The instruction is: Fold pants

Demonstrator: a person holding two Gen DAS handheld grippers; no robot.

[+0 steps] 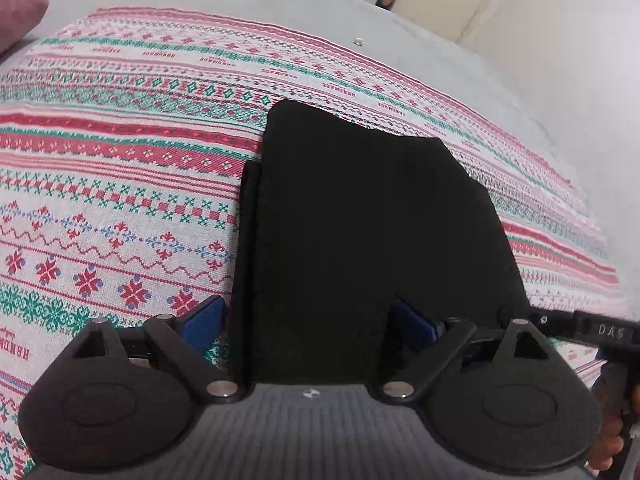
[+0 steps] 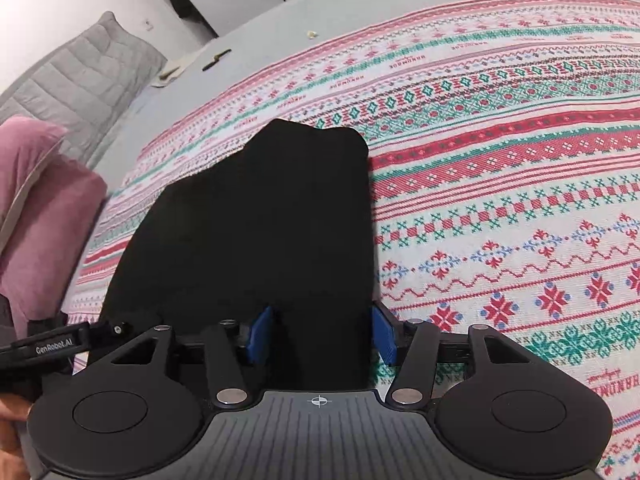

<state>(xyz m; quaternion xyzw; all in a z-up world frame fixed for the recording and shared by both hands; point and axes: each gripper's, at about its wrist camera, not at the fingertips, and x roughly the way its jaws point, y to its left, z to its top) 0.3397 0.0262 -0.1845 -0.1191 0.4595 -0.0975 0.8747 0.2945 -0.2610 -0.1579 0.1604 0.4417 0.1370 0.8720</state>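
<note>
The black pants [image 1: 360, 220] lie folded into a compact dark stack on a patterned red, green and white cloth [image 1: 120, 200]. My left gripper [image 1: 308, 316] hovers at the stack's near left edge. Its jaws are wide apart: the left pad is off the fabric and the right pad is over it. In the right wrist view the pants [image 2: 260, 220] reach away from me. My right gripper [image 2: 320, 332] stands open at the near right edge, with a strip of black fabric between the blue pads and neither pad pressing on it.
The patterned cloth [image 2: 520, 200] covers a grey bed. A pink pillow [image 2: 40, 200] and a grey quilted pillow [image 2: 80, 76] sit at the far left. A small dark object [image 2: 216, 60] lies on the grey sheet beyond the cloth. A cabinet stands behind the bed.
</note>
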